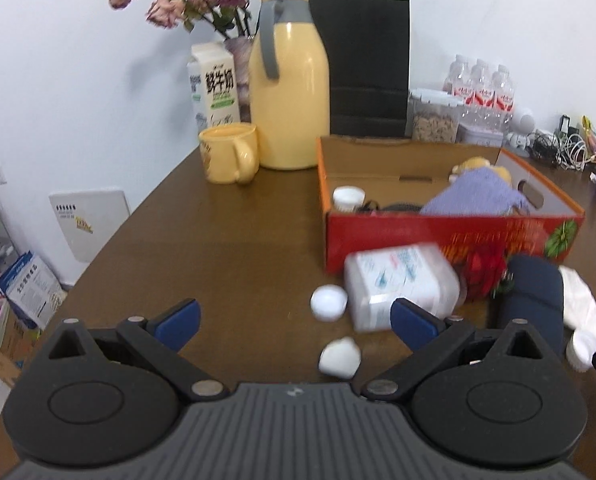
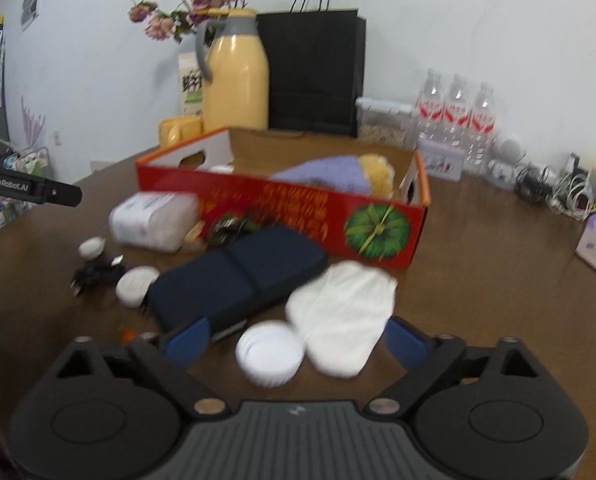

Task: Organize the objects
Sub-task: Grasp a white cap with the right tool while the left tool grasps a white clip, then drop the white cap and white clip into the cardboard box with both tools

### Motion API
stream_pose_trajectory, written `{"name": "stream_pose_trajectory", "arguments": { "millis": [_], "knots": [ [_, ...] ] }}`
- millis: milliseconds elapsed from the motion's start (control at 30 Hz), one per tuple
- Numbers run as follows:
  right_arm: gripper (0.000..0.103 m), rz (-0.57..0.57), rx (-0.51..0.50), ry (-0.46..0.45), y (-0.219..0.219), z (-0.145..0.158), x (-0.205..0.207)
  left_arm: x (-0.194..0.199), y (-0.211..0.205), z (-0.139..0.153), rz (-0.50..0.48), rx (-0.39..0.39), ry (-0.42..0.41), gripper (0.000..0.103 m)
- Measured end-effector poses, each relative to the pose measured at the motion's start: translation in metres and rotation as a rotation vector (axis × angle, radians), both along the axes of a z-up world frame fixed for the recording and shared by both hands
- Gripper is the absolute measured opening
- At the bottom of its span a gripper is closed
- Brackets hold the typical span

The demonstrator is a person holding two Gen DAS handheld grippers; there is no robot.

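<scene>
1. Left wrist view: my left gripper (image 1: pixel 294 316) had its blue pads wide apart over the table (image 1: pixel 218 248), with nothing between them.
2. Ahead of it lay a small round white cap (image 1: pixel 329 302) and a lumpy white piece (image 1: pixel 339 357), both smooth and blurred.
3. A clear squarish plastic tub (image 1: pixel 402 284) lay on its side against the front wall of the red box (image 1: pixel 450 240), just beside my right pad.
4. The table was dark brown wood, matte, set against a pale wall.
5. The cardboard box held a white-capped bottle (image 1: pixel 348 199), a lilac knit cloth (image 1: pixel 474 196) over something yellow and plush, and a dark cord.
6. Behind stood a glossy yellow jug (image 1: pixel 290 92), a matching mug (image 1: pixel 230 154), a milk carton (image 1: pixel 216 88) and a black paper bag (image 1: pixel 368 64).
7. Right wrist view: my right gripper (image 2: pixel 294 340) stood open too, gripping nothing.
8. A ridged white lid (image 2: pixel 270 356) and a soft white sock (image 2: pixel 342 316) lay between its fingers, untouched.
9. A navy fabric pouch (image 2: pixel 234 280), oblong and padded, lay touching the sock's edge, in front of the box.
10. Clear water bottles (image 2: pixel 454 120) stood by the far wall.
</scene>
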State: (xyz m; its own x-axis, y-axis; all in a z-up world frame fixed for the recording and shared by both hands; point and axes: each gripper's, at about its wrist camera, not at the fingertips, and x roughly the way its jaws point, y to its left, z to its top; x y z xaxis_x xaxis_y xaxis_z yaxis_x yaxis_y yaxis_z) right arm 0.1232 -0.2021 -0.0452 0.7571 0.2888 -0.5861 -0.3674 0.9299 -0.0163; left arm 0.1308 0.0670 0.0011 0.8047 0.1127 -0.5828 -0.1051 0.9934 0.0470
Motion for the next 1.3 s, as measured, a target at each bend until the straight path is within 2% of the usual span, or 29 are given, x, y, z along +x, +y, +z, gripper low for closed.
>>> {"name": "stream_pose_trajectory", "arguments": {
  "millis": [33,100,200,400,567,767,833,867,900,1067,1300],
  "knots": [
    [0.082,0.006,0.002,0.011,0.001,-0.002,-0.002,-0.004,0.002,-0.004,0.0,-0.001,0.007,0.103],
    [0.068,0.022,0.008,0.038,0.003,-0.008,-0.005,-0.008,0.006,-0.011,0.0,-0.005,0.021,0.103],
    [0.056,0.033,0.014,0.065,0.007,-0.014,-0.004,-0.009,0.01,-0.019,0.007,-0.013,0.041,0.103],
    [0.052,0.026,0.02,0.082,0.013,-0.018,0.005,-0.005,0.014,-0.03,-0.003,-0.021,0.057,0.103],
    [0.05,0.023,0.022,0.083,0.016,-0.019,0.01,0.007,0.009,-0.038,-0.039,-0.03,0.084,0.09],
    [0.04,0.022,0.02,0.08,0.018,-0.019,0.012,0.019,-0.002,-0.043,-0.091,-0.034,0.089,0.07],
    [0.039,0.021,0.023,0.079,0.017,-0.019,0.014,0.022,-0.004,-0.045,-0.111,-0.041,0.092,0.048],
    [0.039,0.021,0.023,0.078,0.017,-0.019,0.014,0.023,-0.005,-0.046,-0.122,-0.048,0.095,0.041],
    [0.039,0.021,0.024,0.077,0.017,-0.019,0.014,0.024,-0.006,-0.047,-0.132,-0.056,0.099,0.028],
    [0.039,0.02,0.028,0.074,0.017,-0.019,0.014,0.02,-0.006,-0.045,-0.144,-0.072,0.072,0.028],
    [0.039,0.031,0.026,0.049,0.017,-0.014,0.011,0.013,-0.004,-0.027,-0.129,-0.067,0.012,0.028]
  ]
}}
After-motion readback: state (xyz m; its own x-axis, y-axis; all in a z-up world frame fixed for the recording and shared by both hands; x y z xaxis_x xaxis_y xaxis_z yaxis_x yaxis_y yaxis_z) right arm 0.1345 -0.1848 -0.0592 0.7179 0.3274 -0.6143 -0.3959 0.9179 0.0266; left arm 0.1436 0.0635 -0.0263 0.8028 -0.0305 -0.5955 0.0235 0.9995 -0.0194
